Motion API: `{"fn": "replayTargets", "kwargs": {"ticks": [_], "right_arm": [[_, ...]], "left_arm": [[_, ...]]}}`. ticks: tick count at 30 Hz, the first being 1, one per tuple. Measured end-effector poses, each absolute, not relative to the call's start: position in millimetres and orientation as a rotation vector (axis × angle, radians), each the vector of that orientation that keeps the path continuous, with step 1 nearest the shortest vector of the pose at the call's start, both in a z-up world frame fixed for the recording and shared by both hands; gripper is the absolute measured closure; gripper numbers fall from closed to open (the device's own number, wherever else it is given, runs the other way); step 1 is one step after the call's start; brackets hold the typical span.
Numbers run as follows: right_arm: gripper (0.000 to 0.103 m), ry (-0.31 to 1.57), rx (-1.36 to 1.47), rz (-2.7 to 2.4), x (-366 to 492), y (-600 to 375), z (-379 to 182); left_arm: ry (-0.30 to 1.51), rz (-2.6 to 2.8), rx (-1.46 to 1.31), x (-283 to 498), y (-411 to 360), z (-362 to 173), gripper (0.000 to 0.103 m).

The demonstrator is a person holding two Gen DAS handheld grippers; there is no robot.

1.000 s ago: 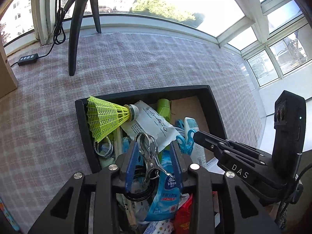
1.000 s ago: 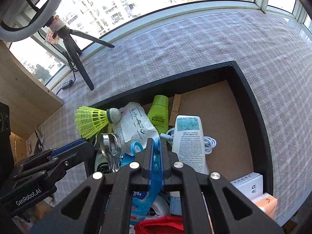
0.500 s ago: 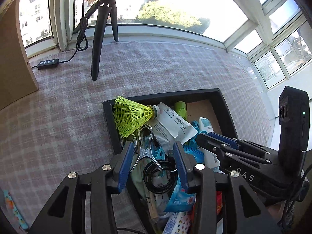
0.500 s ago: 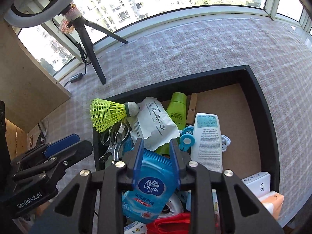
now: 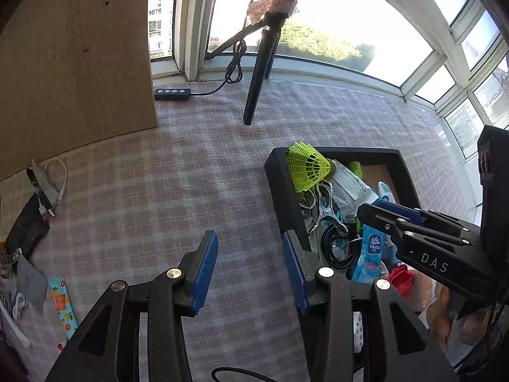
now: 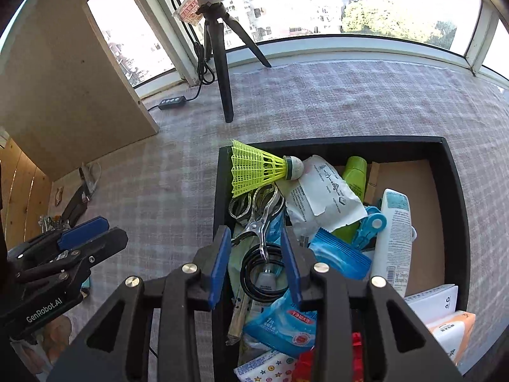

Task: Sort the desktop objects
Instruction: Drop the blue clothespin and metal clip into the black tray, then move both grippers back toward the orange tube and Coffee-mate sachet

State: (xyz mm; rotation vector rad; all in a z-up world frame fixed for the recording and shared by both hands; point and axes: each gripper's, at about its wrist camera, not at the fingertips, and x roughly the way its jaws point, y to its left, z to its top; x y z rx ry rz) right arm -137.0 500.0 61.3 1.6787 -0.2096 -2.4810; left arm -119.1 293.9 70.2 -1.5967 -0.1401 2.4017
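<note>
A black box (image 6: 459, 191) on the checked cloth holds a yellow shuttlecock (image 6: 254, 170), a metal clip (image 6: 261, 213), a black cable coil (image 6: 264, 273), blue tissue packs (image 6: 283, 321), a white bottle (image 6: 393, 238), a green tube (image 6: 354, 172) and a white packet (image 6: 321, 197). My right gripper (image 6: 256, 254) is open and empty above the box's left part, over the clip and coil. My left gripper (image 5: 249, 267) is open and empty over the cloth just left of the box (image 5: 280, 178). The shuttlecock (image 5: 305, 167) and clip (image 5: 324, 203) also show in the left wrist view.
A black tripod (image 6: 222, 63) with a ring light stands behind the box, a cable and switch (image 6: 171, 102) beside it. A wooden panel (image 5: 73, 63) stands at the left. Small cables, a dark item and a colourful strip (image 5: 63, 305) lie at the cloth's left edge.
My left gripper has let go of the metal clip, opened wide and swung left out of the box. My right gripper has opened and drawn back; the tissue pack lies in the box.
</note>
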Motion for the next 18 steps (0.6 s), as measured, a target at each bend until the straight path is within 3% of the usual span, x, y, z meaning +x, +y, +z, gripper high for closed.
{"fn": "replayTargets", "kwargs": {"ticks": [10,13,18], "right_arm": [[0.066,-0.089,1.571,-2.402,-106.3,417.3,66.0],[0.059,-0.097,1.556,-2.340,-100.2,388.1,60.7],[0.056,-0.069,1.561,-2.226,-94.4,330.3,43.1]], "left_arm": [[-0.109,2.540,-1.605,-64.7,202.2,75.7,0.063],[-0.113,2.611,-1.641,-43.4,154.6,67.9,0.063],[-0.266,2.668,-1.744,-7.9,72.1,42.3,0.063]]}}
